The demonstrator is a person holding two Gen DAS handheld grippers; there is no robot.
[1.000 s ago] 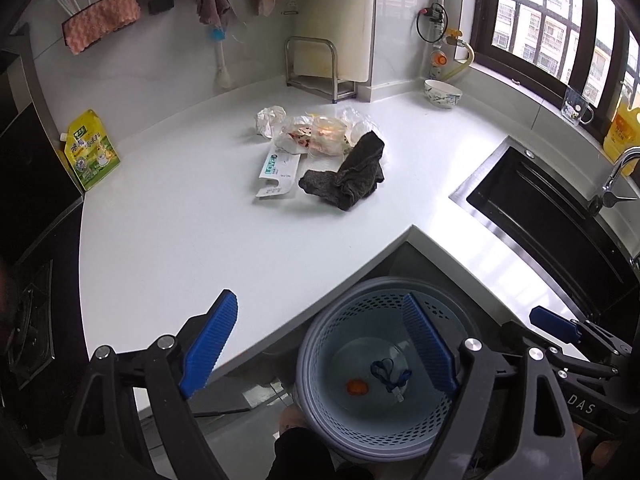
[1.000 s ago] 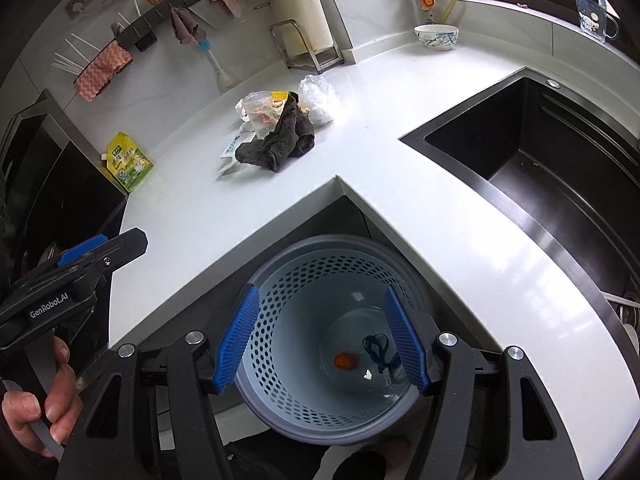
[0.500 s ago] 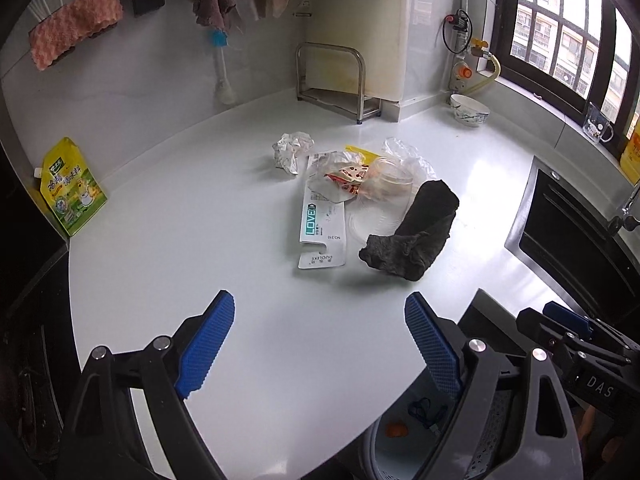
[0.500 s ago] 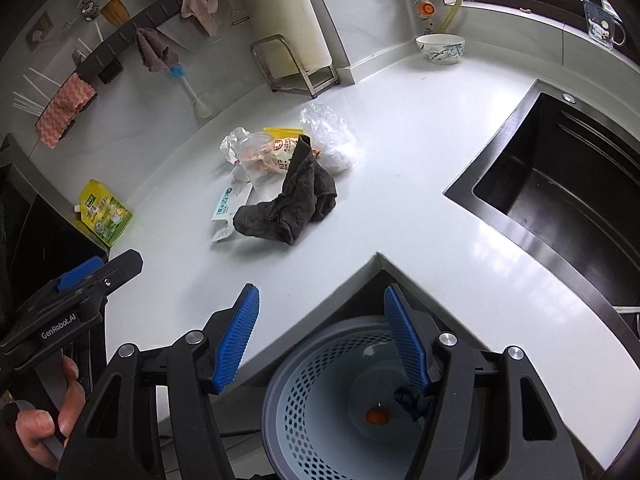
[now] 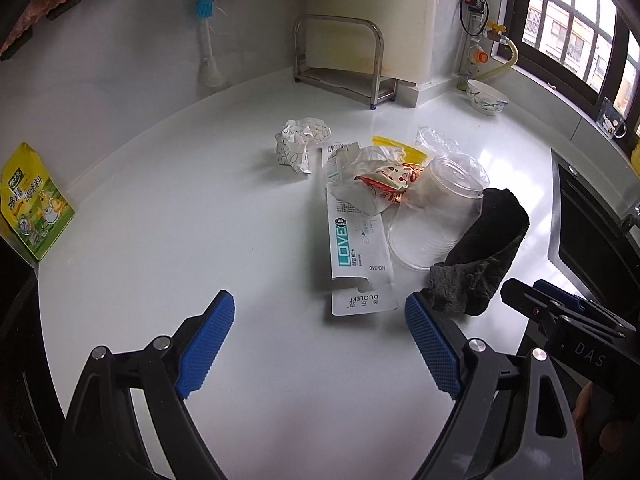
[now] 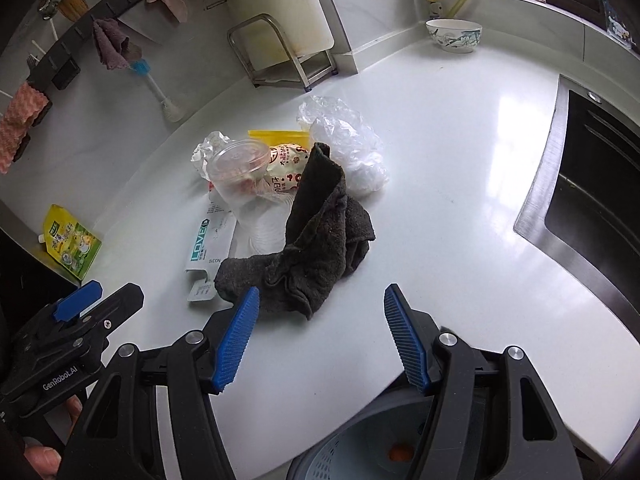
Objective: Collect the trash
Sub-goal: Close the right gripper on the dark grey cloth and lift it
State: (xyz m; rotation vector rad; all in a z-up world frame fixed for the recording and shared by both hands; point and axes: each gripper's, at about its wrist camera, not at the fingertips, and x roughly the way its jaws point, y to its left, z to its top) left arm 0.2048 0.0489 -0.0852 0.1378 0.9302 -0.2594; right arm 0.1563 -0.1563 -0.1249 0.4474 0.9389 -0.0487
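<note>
A pile of trash lies mid-counter: a white "LOVE" card package, a crumpled paper ball, a red snack wrapper, a clear plastic cup and a clear plastic bag. A dark grey rag lies against the pile. My left gripper is open and empty, just short of the card package. My right gripper is open and empty, just in front of the rag. The blue trash basket sits below the counter edge.
A black sink is set into the counter at right. A yellow-green pouch leans at the left edge. A metal rack and a bowl stand at the back. Cloths and a brush hang on the wall.
Both grippers have moved from above the basket up and forward over the counter, towards the trash pile. The basket has dropped almost out of view. Both stay open.
</note>
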